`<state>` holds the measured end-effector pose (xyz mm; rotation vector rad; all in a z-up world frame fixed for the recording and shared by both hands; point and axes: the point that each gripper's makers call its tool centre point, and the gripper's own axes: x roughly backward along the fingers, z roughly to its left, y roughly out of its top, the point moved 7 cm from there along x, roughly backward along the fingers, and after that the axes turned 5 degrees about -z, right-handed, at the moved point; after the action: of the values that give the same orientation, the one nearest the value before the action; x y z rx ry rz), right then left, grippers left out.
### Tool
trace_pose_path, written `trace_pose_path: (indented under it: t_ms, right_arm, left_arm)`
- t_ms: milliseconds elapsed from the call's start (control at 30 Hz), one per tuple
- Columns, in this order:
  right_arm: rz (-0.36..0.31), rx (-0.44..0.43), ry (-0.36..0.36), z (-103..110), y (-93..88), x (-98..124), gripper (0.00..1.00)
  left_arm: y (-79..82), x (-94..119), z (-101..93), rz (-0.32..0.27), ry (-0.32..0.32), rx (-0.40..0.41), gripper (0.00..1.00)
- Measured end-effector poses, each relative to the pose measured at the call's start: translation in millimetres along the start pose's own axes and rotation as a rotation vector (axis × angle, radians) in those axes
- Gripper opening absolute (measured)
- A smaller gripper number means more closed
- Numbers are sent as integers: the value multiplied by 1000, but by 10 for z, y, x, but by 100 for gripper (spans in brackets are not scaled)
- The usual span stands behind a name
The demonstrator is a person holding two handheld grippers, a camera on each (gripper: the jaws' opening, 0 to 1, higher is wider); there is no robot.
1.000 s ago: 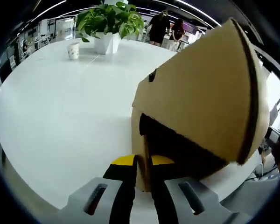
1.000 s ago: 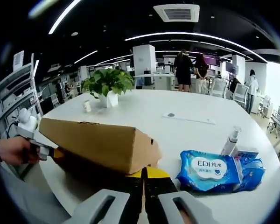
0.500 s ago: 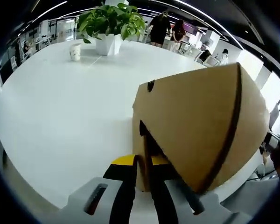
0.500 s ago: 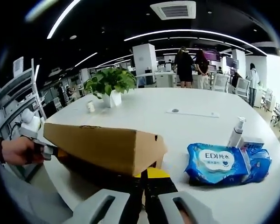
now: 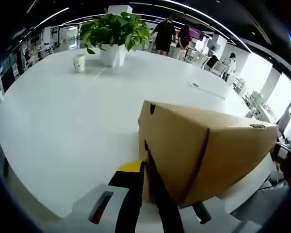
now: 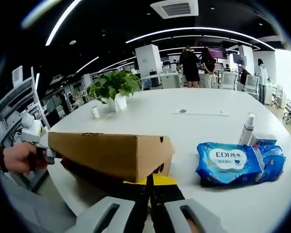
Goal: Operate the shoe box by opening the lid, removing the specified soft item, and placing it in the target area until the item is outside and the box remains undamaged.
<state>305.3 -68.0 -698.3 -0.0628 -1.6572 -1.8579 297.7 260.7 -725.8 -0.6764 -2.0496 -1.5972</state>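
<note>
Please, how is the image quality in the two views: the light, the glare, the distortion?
Left gripper view: bright window glare at right, glossy white table, shoe box sharp but bulged by fisheye. Right gripper view: curved ceiling light strips, dark shadow under the box lid, wipes pack clear, distant people soft.

office | white table (image 5: pixel 63 111) | dark ceiling w/ strip lights (image 6: pixel 199 31) | AC vent (image 6: pixel 173 8) | shelving (image 6: pixel 19 104)

Right gripper (image 6: pixel 150 187) jaws closed at shoe box (image 6: pixel 111 155) edge; wipes pack (image 6: pixel 228 162) right, apart.
</note>
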Motion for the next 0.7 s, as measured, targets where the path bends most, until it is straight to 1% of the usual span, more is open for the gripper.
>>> trace_pose_path:
  t_ms: [233, 300, 400, 467, 533, 567, 633, 700]
  right_arm:
    - [0, -4, 2, -2, 3, 8, 0]
    - [1, -2, 2, -5, -2, 10, 0]
    - [7, -2, 1, -4, -8, 20, 0]
    - [6, -4, -1, -9, -3, 28, 0]
    - [6, -10, 1, -12, -3, 31, 0]
    - [8, -9, 4, -10, -5, 31, 0]
    - [10, -8, 8, -3, -7, 35, 0]
    - [10, -5, 13, 9, -2, 37, 0]
  left_arm:
    - [37, 77, -4, -18, -16, 15, 4]
    - [47, 87, -19, -6, -16, 12, 4]
    - [90, 115, -39, -11, -18, 1, 3]
    - [106, 149, -41, -7, -30, -15, 2]
    - [109, 186, -27, -6, -39, -47, 0]
    - [107, 209, -18, -8, -47, -50, 0]
    - [105, 229, -17, -16, -77, -28, 0]
    - [97, 262, -19, -22, -92, -33, 0]
